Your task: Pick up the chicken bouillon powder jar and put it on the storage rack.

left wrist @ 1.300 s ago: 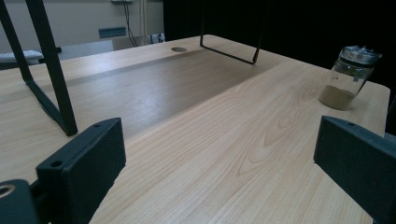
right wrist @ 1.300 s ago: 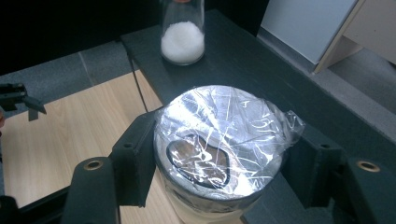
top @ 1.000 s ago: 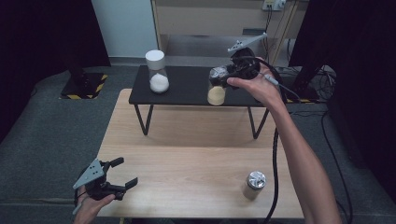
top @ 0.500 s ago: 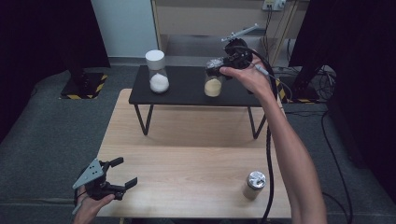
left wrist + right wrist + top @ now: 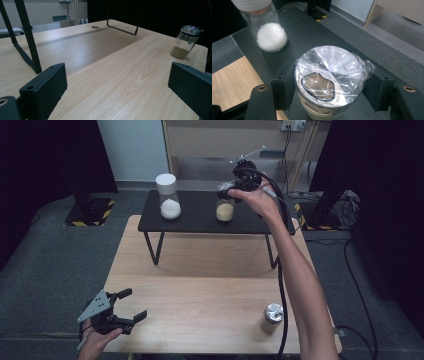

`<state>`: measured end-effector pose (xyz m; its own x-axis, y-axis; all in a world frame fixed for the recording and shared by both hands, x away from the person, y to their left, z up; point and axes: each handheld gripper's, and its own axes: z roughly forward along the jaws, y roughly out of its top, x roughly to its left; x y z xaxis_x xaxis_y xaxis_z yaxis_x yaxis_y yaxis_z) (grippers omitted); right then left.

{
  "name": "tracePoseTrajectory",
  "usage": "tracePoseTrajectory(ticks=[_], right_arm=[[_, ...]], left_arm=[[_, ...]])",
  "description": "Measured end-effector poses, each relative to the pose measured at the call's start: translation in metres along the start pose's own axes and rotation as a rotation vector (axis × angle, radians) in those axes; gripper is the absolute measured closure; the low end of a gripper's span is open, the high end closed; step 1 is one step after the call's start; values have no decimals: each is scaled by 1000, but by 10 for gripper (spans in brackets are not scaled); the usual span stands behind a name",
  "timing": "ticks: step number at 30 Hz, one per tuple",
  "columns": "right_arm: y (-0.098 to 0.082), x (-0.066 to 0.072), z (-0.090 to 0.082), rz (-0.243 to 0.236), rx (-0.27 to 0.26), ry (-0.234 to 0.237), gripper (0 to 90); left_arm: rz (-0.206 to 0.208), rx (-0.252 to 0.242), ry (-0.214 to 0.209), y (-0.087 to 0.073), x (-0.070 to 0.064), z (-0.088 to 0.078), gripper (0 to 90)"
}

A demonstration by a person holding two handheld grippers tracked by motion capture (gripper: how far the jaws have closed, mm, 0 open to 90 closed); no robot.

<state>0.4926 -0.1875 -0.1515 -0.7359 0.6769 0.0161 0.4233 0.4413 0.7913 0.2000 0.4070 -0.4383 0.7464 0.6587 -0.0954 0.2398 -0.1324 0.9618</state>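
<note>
Tabletop work here runs on two levels: a light wooden table (image 5: 200, 310) and, standing on its far half, a low black shelf (image 5: 200, 217) on thin metal legs. On that shelf sit two jars. One is a tall jar with a white lid (image 5: 169, 197), white grains at its bottom; near it, toward the person's right, is the jar with yellowish powder (image 5: 225, 209), its mouth covered in crinkled clear film, as the right gripper view shows (image 5: 329, 75). The right hand-held gripper (image 5: 239, 184) has its jaws closed narrowly on the neck of this film-covered jar, one pad on each side, with the arm stretched far forward over the table. A third, smaller jar with a shiny top (image 5: 271, 318) stands on the wooden table near the front right edge. The left hand-held gripper (image 5: 125, 312) rests at the front left corner with its jaws wide apart and nothing between them; its own camera looks across bare wood toward that small jar (image 5: 186, 41). By my reading, the step in hand is carrying or placing the powder jar on the shelf, grasp already secure; whether its base touches the shelf I cannot tell. The next move calls for keeping the jar upright so the film stays sealed, steering clear of the white-lidded jar, and loosening the jaws only once the base is firmly supported.
</note>
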Motion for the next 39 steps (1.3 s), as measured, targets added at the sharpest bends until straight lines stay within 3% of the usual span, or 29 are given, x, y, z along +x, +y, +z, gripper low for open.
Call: tracePoseTrajectory(ticks=[15, 28, 34, 37, 39], right_arm=[[6, -1, 14, 22, 5, -21, 351], [7, 1, 22, 13, 20, -35, 350], [3, -3, 22, 13, 11, -23, 343], [2, -6, 22, 9, 11, 3, 236], [2, -2, 19, -1, 14, -19, 166]], left_arm=[[-2, -3, 2, -1, 1, -1, 13], [-4, -6, 3, -1, 1, -2, 13], [-3, -6, 3, -1, 1, -2, 13], [-3, -6, 2, -1, 1, -2, 13], [-1, -7, 3, -1, 0, -2, 13]])
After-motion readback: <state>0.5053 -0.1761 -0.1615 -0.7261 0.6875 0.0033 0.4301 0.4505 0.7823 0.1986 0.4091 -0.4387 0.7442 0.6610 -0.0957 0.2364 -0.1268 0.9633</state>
